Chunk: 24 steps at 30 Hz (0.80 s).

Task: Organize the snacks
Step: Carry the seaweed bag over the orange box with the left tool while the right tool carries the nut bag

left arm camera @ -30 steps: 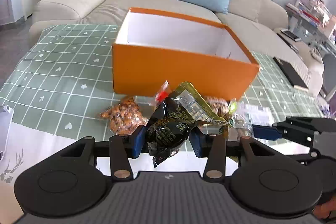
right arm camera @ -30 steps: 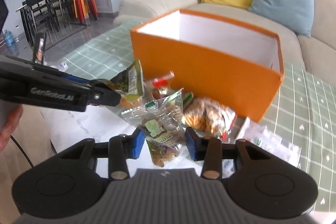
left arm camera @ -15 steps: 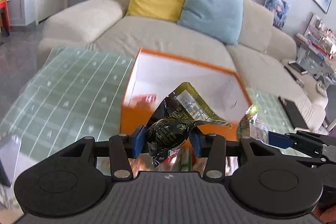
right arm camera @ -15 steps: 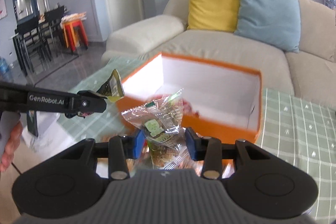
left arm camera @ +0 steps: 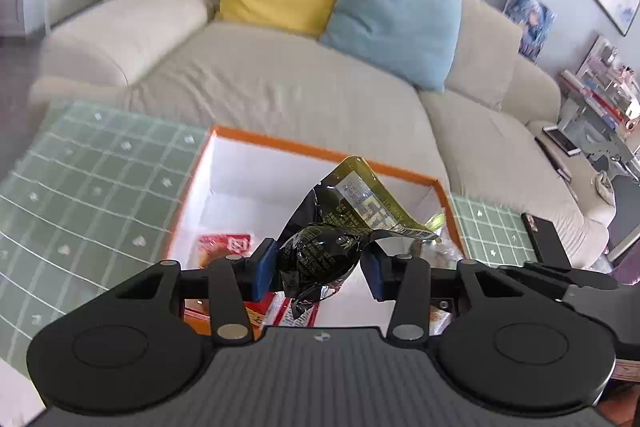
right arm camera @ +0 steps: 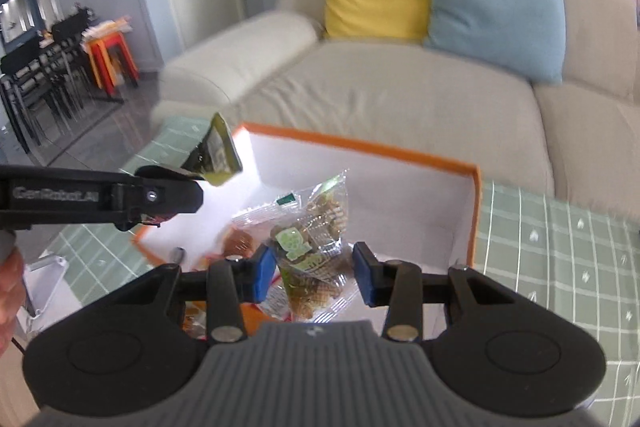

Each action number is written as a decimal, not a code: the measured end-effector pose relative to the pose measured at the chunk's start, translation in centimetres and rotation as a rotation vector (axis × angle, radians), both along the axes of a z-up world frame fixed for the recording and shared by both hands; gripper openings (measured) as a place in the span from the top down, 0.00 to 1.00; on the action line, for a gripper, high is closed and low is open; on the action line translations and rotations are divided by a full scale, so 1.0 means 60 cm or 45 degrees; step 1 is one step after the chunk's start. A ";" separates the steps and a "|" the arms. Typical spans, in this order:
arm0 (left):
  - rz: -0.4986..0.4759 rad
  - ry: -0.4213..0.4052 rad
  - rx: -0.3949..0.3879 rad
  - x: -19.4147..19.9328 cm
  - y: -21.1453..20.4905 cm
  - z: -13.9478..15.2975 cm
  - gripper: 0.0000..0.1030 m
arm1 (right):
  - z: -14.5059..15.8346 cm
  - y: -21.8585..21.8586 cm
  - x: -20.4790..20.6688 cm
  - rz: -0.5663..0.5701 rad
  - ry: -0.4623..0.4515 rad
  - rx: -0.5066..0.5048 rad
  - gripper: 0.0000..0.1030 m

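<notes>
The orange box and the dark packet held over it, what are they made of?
The orange box looks like stiff matte cardboard: thin straight walls, white inside. The dark snack packet seems to be glossy plastic or foil film, crinkled, with bright highlights; the left gripper pinches it.

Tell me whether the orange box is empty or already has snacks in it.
Not empty. The orange box is open-topped, and a red packet lies on its white floor; other wrappers show near the left gripper.
</notes>
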<state>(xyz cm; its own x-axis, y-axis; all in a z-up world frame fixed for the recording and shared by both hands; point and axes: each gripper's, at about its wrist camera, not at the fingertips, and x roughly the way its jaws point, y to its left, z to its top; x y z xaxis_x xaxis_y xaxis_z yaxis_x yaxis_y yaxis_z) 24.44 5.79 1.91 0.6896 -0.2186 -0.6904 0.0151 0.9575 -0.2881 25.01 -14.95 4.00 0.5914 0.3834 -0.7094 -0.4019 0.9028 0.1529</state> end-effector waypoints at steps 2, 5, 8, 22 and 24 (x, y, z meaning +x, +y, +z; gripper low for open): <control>-0.015 0.072 0.000 0.026 -0.006 -0.021 0.50 | -0.021 0.001 0.023 -0.004 0.086 -0.033 0.61; -0.007 0.175 -0.010 0.051 -0.009 -0.049 0.50 | -0.053 -0.005 0.062 -0.035 0.232 -0.048 0.61; -0.021 0.267 -0.035 0.070 -0.012 -0.076 0.50 | -0.079 -0.010 0.089 -0.044 0.349 -0.039 0.61; -0.055 0.504 -0.039 0.111 -0.031 -0.140 0.50 | -0.142 0.011 0.117 -0.024 0.527 -0.166 0.61; -0.054 0.523 -0.035 0.114 -0.032 -0.144 0.50 | -0.148 0.017 0.121 -0.021 0.537 -0.179 0.60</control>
<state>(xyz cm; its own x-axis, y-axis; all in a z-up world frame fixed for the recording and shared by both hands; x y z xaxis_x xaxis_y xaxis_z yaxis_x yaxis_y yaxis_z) 31.30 3.89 -6.73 0.3481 -0.2626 -0.8999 -0.0673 0.9505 -0.3034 32.28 -13.90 -4.85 0.2442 0.2588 -0.9346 -0.3158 0.9324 0.1756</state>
